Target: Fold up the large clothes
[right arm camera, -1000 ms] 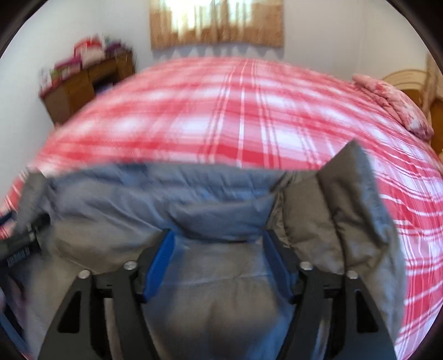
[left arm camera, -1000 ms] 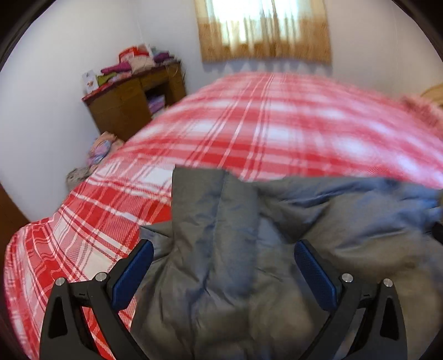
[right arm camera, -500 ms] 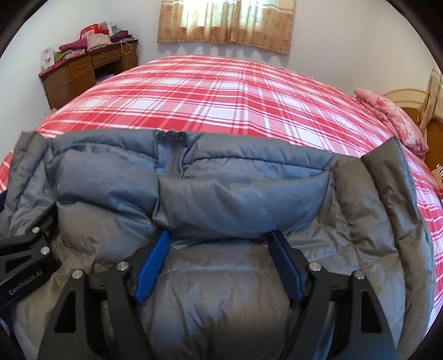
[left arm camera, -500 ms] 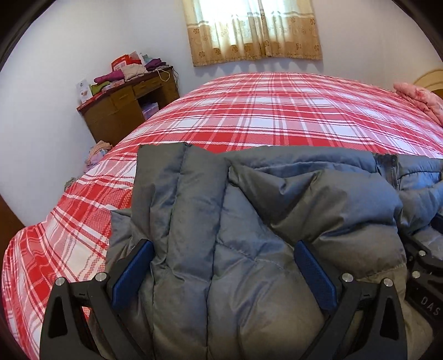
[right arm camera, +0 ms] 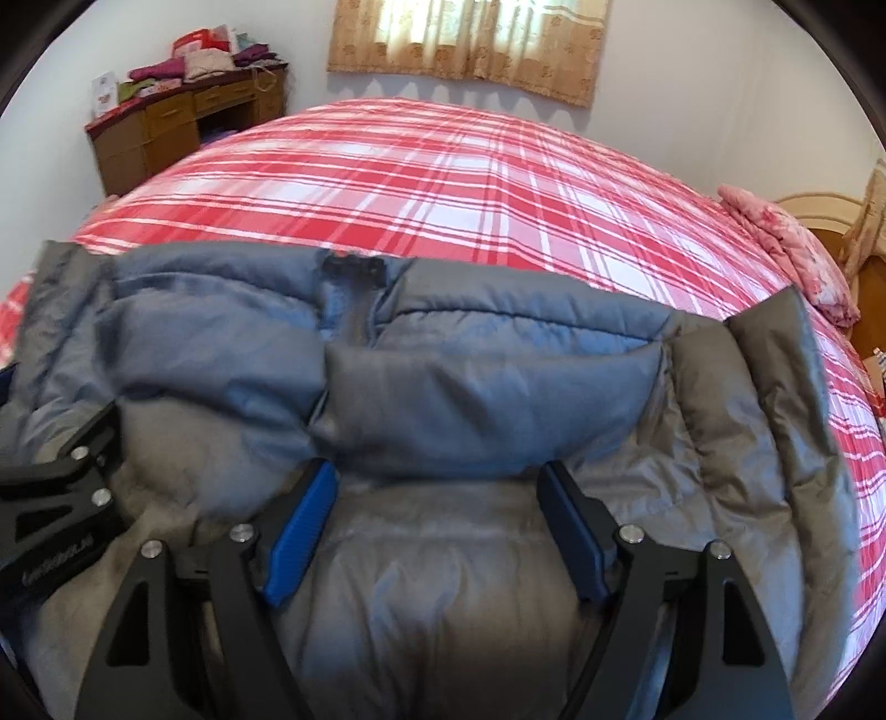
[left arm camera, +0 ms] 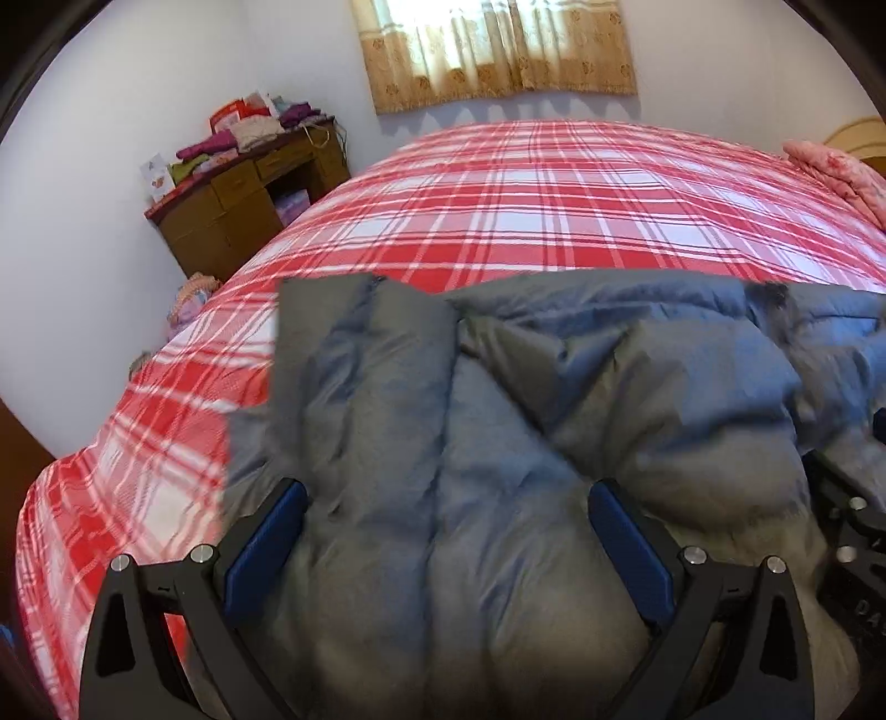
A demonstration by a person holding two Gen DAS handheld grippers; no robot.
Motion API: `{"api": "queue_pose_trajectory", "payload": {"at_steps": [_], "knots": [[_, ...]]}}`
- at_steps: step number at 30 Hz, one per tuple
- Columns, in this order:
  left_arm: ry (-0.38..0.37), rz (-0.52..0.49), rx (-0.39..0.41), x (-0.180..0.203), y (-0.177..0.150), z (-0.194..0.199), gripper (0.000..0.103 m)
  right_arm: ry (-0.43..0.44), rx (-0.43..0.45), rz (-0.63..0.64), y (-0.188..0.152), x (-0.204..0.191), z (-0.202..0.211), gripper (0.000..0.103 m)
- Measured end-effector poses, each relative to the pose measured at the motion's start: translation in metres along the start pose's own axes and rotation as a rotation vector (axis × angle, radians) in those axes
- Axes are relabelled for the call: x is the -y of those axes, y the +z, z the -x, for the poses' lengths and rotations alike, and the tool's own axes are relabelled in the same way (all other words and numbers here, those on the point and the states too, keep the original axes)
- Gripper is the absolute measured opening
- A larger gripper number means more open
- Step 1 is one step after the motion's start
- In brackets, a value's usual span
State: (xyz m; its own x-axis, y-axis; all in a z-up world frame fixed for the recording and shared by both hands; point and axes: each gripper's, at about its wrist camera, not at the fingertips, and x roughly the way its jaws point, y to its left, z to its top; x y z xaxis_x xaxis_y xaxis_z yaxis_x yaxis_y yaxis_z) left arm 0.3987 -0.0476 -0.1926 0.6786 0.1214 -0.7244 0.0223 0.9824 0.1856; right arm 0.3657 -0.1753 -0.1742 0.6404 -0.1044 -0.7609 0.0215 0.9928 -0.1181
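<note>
Puffy grey quilted jacket (left arm camera: 498, 432) lying on bed with red-and-white plaid sheet (left arm camera: 554, 221), left gripper (left arm camera: 446, 531) spread wide over padded fabric, right gripper (right arm camera: 437, 520) likewise wide, blue ribbed pads (right arm camera: 302, 531) astride a bulging fold, wooden desk (right arm camera: 166, 133) piled with clothes.

Wrist views (close) over shared jacket (left arm camera: 443, 443)

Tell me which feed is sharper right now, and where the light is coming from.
Left wrist view: grey puffer jacket and plaid bedspread smeared at the near left edge. Right wrist view: mildly soft, jacket seams readable. Both: backlit by the curtained window, fisheye bulging the bed, dark corners.
</note>
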Motion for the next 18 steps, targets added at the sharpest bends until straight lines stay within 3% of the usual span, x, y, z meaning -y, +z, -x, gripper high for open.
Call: {"api": "queue_pose_trajectory", "payload": {"at_steps": [3,5,12,16,18], "knots": [[-0.038,0.015,0.040,-0.014,-0.015,0.032,0.102,-0.009,0.051,0.024,-0.021,-0.003,0.035,0.079],[-0.045,0.010,0.057,-0.017,-0.027,0.043,0.102,-0.012,0.059,0.034,-0.037,-0.009,0.043,0.085],[-0.025,0.036,0.059,-0.022,-0.049,0.045,0.102,-0.076,0.086,0.078,-0.054,-0.024,0.024,0.088],[0.010,0.084,0.086,-0.047,-0.060,0.071,0.102,-0.028,0.063,0.044,-0.054,-0.015,0.041,0.087],[0.032,0.120,0.093,-0.068,-0.074,0.082,0.102,-0.011,0.097,0.021,-0.065,-0.010,0.066,0.089]]}}
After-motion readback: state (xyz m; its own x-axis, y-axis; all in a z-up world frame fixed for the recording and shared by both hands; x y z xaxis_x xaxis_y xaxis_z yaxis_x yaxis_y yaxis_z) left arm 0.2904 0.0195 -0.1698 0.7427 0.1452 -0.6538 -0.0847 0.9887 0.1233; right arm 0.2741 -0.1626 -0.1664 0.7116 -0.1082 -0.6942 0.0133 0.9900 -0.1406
